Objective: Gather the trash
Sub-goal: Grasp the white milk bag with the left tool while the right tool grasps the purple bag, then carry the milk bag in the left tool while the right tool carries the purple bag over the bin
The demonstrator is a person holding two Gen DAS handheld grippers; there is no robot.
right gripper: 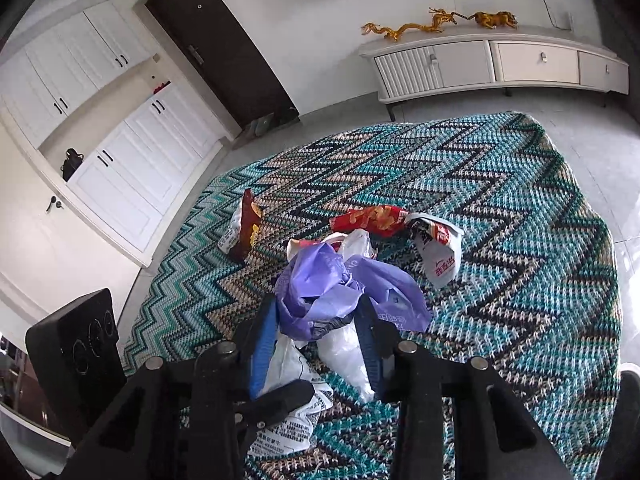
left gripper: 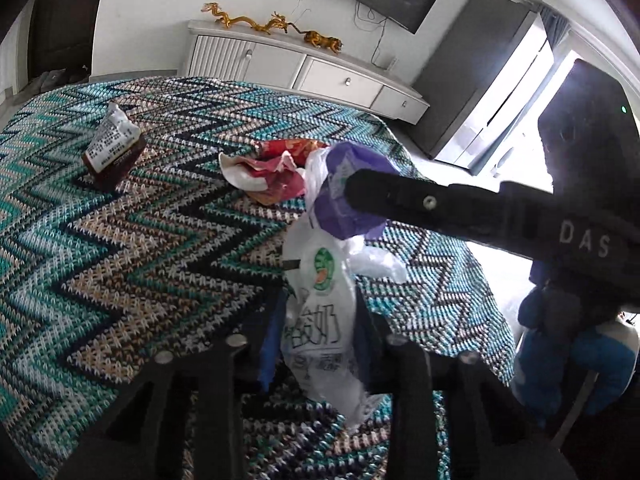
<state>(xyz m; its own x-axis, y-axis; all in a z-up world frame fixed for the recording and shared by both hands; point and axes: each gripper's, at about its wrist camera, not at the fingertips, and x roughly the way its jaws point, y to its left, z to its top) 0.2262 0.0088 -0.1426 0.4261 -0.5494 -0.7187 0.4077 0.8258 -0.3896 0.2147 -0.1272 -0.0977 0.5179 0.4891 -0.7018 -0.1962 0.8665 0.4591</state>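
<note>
Purple bag: a crumpled purple plastic bag (right gripper: 320,292) is clamped between the blue-padded fingers of the right tool (right gripper: 316,320), held above the zigzag knitted cover (right gripper: 500,240).
White wrapper: a white printed wrapper (left gripper: 320,320) with a green logo is clamped in the left tool (left gripper: 316,328), directly below the purple bag and touching it.
Step in hand: the purple bag is judged to be being gathered together with the white wrapper into one bundle.
Doing it well: both grips are best kept firm, since thin film slips easily; the loose flaps should be drawn inward so that nothing trails or catches on the knit.
Remaining trash: a red snack packet (right gripper: 372,220), a white-and-red wrapper (right gripper: 438,252) and a brown packet (right gripper: 248,228) lie on the cover, well apart from the tools.
Left wrist view only: the right tool's finger is seen from the side across the purple bag, and the brown packet's printed label (left gripper: 110,140) is shown.
Right wrist view only: the white-and-red wrapper, white cupboards (right gripper: 132,140) and a dark door (right gripper: 224,48) are shown.
Both views: a low white cabinet (right gripper: 496,64) with golden figurines (right gripper: 440,20).
</note>
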